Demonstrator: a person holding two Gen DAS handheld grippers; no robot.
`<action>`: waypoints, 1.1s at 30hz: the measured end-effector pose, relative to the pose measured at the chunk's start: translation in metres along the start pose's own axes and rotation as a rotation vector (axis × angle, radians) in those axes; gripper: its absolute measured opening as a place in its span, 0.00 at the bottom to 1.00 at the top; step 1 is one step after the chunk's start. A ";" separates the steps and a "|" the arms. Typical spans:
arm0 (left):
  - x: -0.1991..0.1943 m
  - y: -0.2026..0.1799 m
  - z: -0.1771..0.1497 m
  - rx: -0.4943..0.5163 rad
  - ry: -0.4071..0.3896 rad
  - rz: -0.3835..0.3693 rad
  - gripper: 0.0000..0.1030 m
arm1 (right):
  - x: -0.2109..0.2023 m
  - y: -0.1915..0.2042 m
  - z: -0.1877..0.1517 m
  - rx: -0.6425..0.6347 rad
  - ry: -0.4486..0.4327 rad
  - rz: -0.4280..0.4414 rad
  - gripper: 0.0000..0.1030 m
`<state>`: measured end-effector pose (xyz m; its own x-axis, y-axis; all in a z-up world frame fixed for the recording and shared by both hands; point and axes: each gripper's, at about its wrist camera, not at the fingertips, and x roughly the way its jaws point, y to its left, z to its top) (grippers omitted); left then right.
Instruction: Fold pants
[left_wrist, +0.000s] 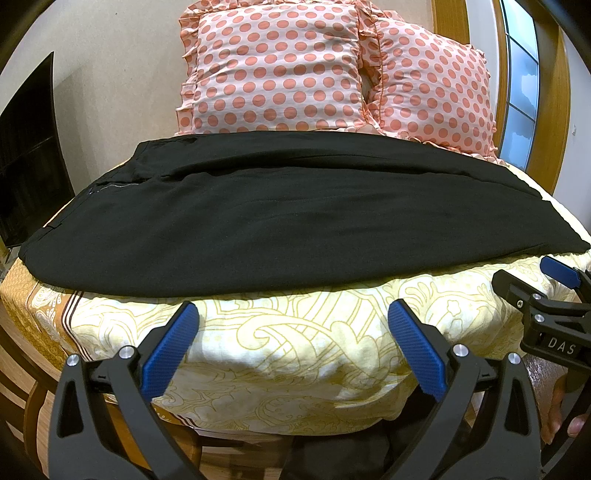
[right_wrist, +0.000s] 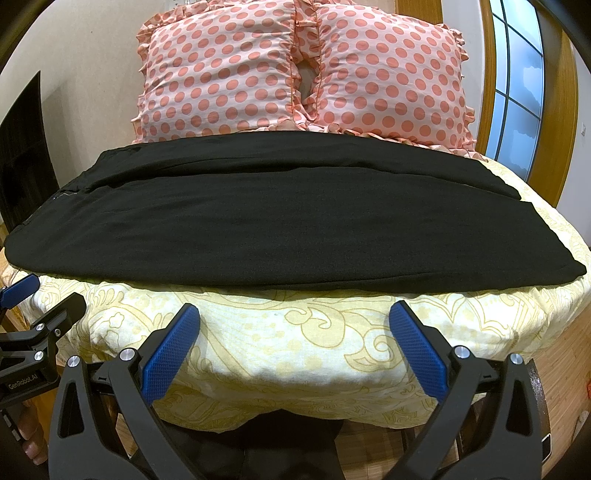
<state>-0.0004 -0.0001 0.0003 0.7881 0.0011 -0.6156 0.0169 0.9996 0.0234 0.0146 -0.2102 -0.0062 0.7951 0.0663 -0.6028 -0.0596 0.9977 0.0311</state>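
Black pants (left_wrist: 295, 221) lie flat across the bed, waistband at the left, leg ends at the right, one leg laid over the other. They also show in the right wrist view (right_wrist: 288, 218). My left gripper (left_wrist: 291, 314) is open and empty, hovering over the sheet just short of the pants' near edge. My right gripper (right_wrist: 293, 317) is open and empty, also just short of the near edge. The right gripper shows at the right edge of the left wrist view (left_wrist: 554, 280). The left gripper shows at the left edge of the right wrist view (right_wrist: 22, 291).
The bed has a cream sheet with a yellow pattern (left_wrist: 295, 347). Two pink polka-dot pillows (left_wrist: 280, 70) (left_wrist: 432, 88) lean at the head. A dark screen (left_wrist: 26, 166) stands at the left. A window with a wooden frame (right_wrist: 517, 88) is at the right.
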 end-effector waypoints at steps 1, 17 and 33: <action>0.000 0.000 0.000 0.000 0.000 0.000 0.98 | 0.000 0.000 0.000 0.000 0.000 0.000 0.99; 0.000 0.000 0.000 0.000 -0.001 0.000 0.98 | 0.000 0.000 0.000 0.001 -0.001 0.000 0.99; 0.001 0.000 -0.001 -0.001 -0.006 0.000 0.98 | -0.004 0.000 0.000 -0.001 -0.013 0.001 0.99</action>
<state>-0.0004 -0.0004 -0.0010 0.7916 0.0006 -0.6110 0.0168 0.9996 0.0227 0.0112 -0.2104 -0.0032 0.8027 0.0672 -0.5925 -0.0609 0.9977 0.0306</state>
